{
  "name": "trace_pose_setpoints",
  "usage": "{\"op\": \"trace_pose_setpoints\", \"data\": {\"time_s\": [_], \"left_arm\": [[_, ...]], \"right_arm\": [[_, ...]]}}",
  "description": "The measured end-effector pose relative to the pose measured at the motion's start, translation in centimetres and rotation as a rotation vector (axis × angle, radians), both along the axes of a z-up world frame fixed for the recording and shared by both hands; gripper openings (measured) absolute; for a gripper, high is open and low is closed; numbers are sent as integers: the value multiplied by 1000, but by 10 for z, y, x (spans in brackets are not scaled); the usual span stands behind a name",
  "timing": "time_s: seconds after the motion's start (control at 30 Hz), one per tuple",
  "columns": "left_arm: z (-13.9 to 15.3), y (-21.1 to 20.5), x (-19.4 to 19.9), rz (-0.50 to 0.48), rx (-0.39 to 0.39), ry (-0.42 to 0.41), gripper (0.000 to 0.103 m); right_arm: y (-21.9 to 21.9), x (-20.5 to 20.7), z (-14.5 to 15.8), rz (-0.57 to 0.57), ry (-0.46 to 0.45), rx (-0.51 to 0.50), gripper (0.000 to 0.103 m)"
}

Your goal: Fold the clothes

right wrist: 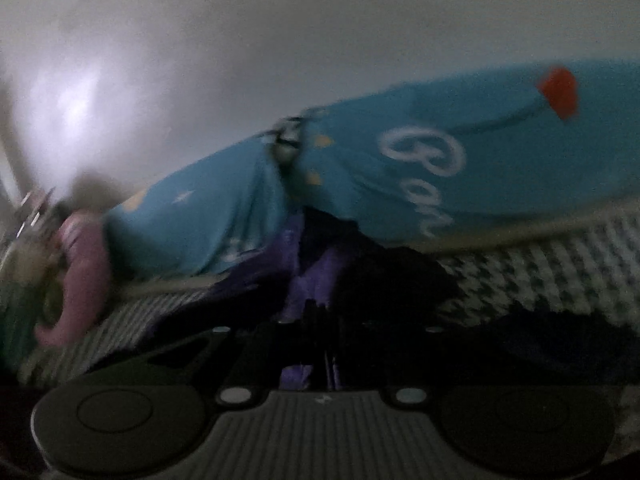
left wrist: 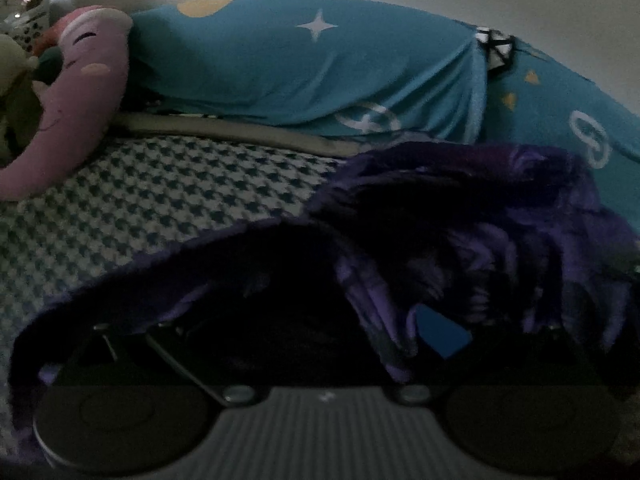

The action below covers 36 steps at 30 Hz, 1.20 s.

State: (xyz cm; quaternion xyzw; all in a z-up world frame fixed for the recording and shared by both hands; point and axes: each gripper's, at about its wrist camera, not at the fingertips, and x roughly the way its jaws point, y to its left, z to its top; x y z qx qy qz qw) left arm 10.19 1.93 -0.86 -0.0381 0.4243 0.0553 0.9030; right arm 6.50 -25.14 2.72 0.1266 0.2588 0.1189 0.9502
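**Purple garment, bunched: risk of losing the pinch**

Right gripper: jaws pressed together on a fold of the purple garment. Left gripper: buried under the same cloth; whether spread or pinching, cannot tell. Garment lies heaped on the houndstooth bedcover, near the teal pillow. Hazards: thin fold slipping free; hidden layers folding crooked.

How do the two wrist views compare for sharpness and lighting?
Left wrist: dim but fairly sharp; the purple garment falls into near-black shadow. Right wrist: smeared by motion blur, with a bright patch on the wall. Both show fisheye bending.
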Motion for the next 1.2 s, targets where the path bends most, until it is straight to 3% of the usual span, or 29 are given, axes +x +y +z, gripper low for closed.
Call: {"op": "trace_pose_setpoints", "data": {"time_s": [0.13, 0.27, 0.37, 0.47, 0.6, 0.7, 0.77, 0.83, 0.93, 1.2], "left_arm": [[2, 19, 2, 108, 20, -9, 102], [19, 37, -4, 112, -88, -92, 102], [30, 30, -12, 50, -148, -167, 103], [31, 12, -17, -43, -182, -186, 103], [19, -14, -17, -158, -207, -147, 103], [6, -33, -16, -234, -213, -99, 103], [-4, -42, -15, -251, -189, -65, 103], [-11, -49, -17, -248, -162, -52, 103], [-16, -49, -16, -240, -148, -41, 103], [-18, -45, -14, -218, -152, -26, 103]], "right_arm": [[21, -25, -2, 178, 6, -79, 11], [44, -44, -19, 308, 54, -147, 11], [57, -53, -35, 340, 86, -188, 12], [59, -58, -39, 332, 83, -184, 16], [55, -57, -38, 327, 92, -160, 17], [51, -60, -36, 355, 95, -177, 24], [47, -63, -32, 380, 98, -192, 31], [41, -67, -28, 398, 95, -198, 32], [24, -71, -22, 352, 68, -215, 32], [-24, -61, -28, 58, 50, -224, 50]]}}
